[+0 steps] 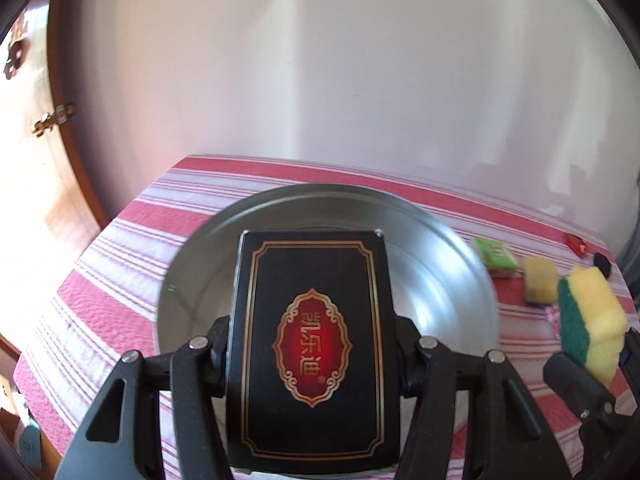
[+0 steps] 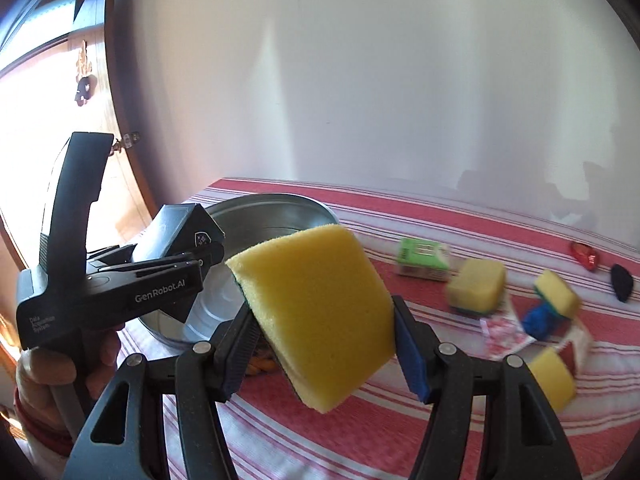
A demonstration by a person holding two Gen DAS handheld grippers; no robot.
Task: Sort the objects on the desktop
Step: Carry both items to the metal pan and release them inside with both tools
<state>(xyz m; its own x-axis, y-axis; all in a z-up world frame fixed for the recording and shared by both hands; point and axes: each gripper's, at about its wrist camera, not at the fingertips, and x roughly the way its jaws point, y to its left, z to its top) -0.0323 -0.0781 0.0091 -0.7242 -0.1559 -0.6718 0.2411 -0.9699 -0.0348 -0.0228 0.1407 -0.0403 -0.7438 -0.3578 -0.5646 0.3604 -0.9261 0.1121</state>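
The black box [image 1: 312, 344] sits clamped between the left gripper [image 1: 312, 344] fingers, poised right over the metal basin [image 1: 448, 264] — the drop-off step, I judge, calling only for the jaws to part. The right gripper [image 2: 320, 332] squeezes a yellow sponge [image 2: 316, 320] just beside the basin, above the striped cloth [image 2: 440, 432] — likely next in line.

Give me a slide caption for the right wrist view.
Right gripper clamps a yellow sponge above the striped cloth; left gripper holds a black box over the metal basin.
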